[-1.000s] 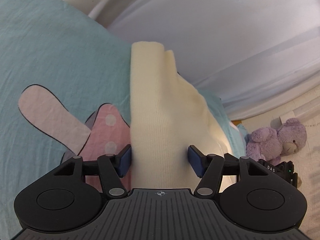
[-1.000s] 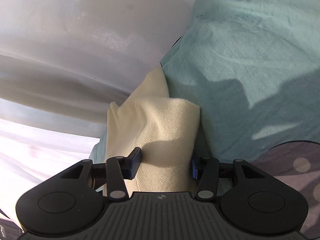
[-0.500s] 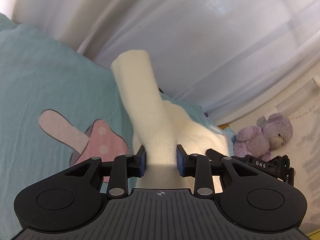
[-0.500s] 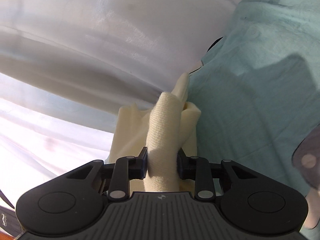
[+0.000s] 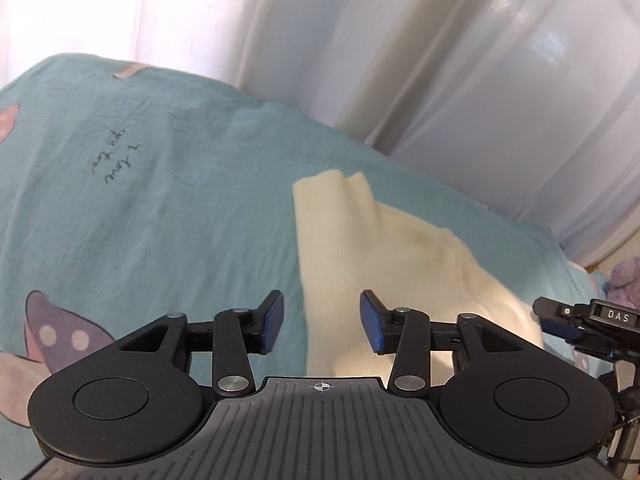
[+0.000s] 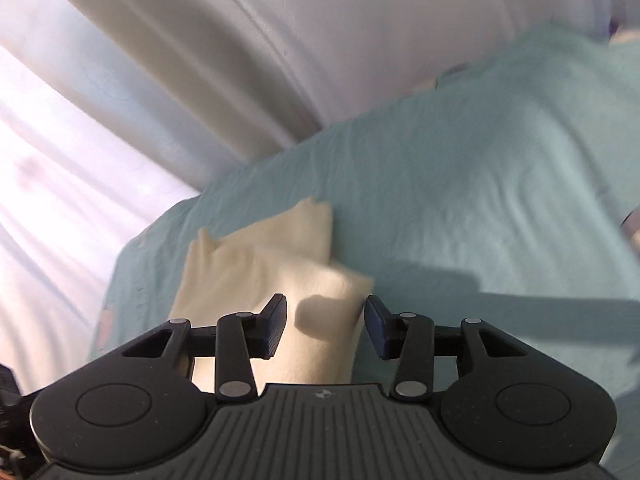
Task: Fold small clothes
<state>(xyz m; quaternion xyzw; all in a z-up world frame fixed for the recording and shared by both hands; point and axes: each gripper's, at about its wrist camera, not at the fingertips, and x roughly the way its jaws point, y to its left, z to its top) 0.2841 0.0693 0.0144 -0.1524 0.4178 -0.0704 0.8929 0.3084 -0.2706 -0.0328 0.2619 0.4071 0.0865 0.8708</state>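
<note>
The cream knit garment (image 5: pixel 384 256) lies folded on the teal bedsheet (image 5: pixel 168 200), near the edge of the bed that is close to the white curtain (image 5: pixel 460 60). Its near end is hidden behind the body of each gripper, so the full shape cannot be seen, and in the right wrist view the cloth is a little blurred. The left gripper (image 5: pixel 322 328) is above the near part of the garment with its jaws spread apart and nothing between the blue pads (image 5: pixel 372 326). The right gripper (image 6: pixel 326 328) is in the same pose over the other folded side, jaws wide and free of the cloth. At the right border of the left wrist view, a purple plush toy (image 5: pixel 626 284) is cut off.
</note>
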